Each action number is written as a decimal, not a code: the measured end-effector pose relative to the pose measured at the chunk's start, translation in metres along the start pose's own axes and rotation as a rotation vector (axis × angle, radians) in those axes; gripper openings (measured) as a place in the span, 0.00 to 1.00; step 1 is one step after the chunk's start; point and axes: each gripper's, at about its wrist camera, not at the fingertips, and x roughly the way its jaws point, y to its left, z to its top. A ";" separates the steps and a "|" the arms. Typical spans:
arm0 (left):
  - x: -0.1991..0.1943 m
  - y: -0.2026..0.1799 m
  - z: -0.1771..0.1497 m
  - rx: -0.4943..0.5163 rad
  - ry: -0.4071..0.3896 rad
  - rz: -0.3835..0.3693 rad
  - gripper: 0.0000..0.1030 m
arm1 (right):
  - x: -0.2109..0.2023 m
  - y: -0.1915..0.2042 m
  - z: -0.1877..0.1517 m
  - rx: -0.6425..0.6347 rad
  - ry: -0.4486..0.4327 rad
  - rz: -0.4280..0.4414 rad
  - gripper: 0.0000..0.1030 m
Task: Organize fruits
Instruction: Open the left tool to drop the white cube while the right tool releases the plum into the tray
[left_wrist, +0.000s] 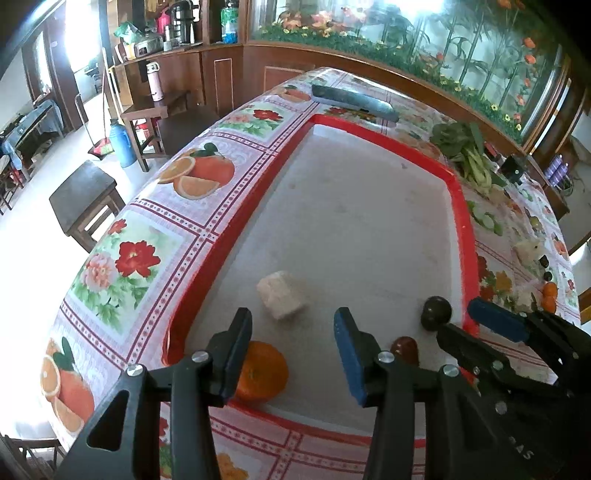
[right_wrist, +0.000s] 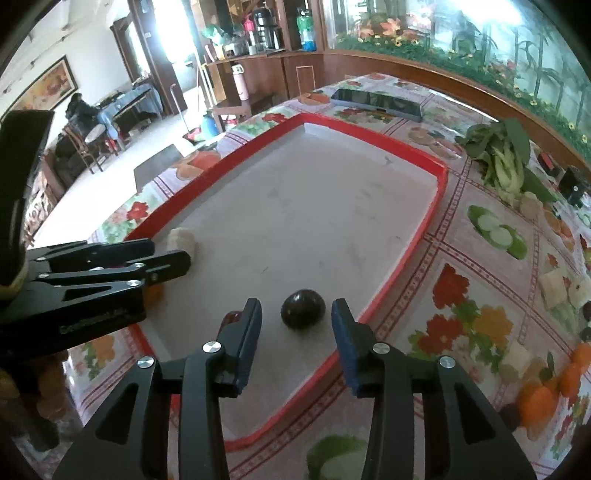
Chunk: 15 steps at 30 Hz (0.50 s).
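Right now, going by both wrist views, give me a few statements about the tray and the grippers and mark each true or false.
1. The dark round fruit lies inside the red tray. True.
2. The right gripper is clamped on that fruit. False: its fingers stand apart, clear of it.
3. The orange sits on the tablecloth outside the tray. False: it lies in the tray's near corner.
4. The left gripper holds nothing. True.
5. The leafy greens lie in the tray. False: they lie on the tablecloth beside it.
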 end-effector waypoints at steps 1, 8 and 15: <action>-0.002 -0.002 -0.001 0.000 -0.002 -0.001 0.48 | -0.004 -0.001 -0.002 0.003 -0.006 0.000 0.43; -0.018 -0.027 -0.010 0.019 -0.018 -0.022 0.48 | -0.034 -0.015 -0.014 0.040 -0.029 -0.040 0.66; -0.031 -0.066 -0.020 0.076 -0.034 -0.037 0.48 | -0.073 -0.034 -0.033 0.026 -0.099 -0.278 0.95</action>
